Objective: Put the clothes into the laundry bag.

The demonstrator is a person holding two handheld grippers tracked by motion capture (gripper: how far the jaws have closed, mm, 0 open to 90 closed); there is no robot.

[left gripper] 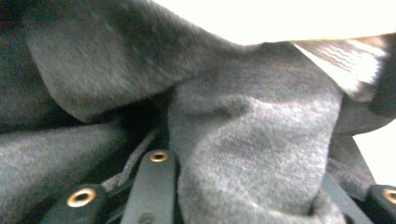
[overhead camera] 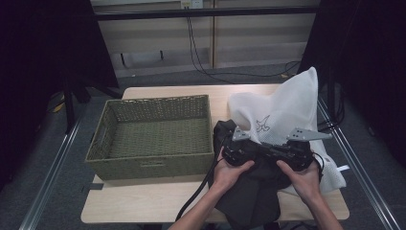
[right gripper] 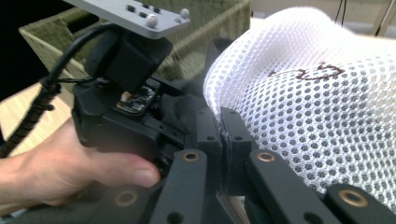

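Now the right hand-held gripper (right gripper: 223, 140) pinches the white mesh bag's (right gripper: 317, 107) edge shut.

Your two black hand-held grippers, the left gripper (overhead camera: 238, 154) and the right gripper (overhead camera: 298, 152), each carry a grey three-cornered metal plate dotted with small screws on top. Brass-ringed rivets stud the black jaw links. A black ribbed cable trails from the left one. Your forearms are bare, unsleeved.
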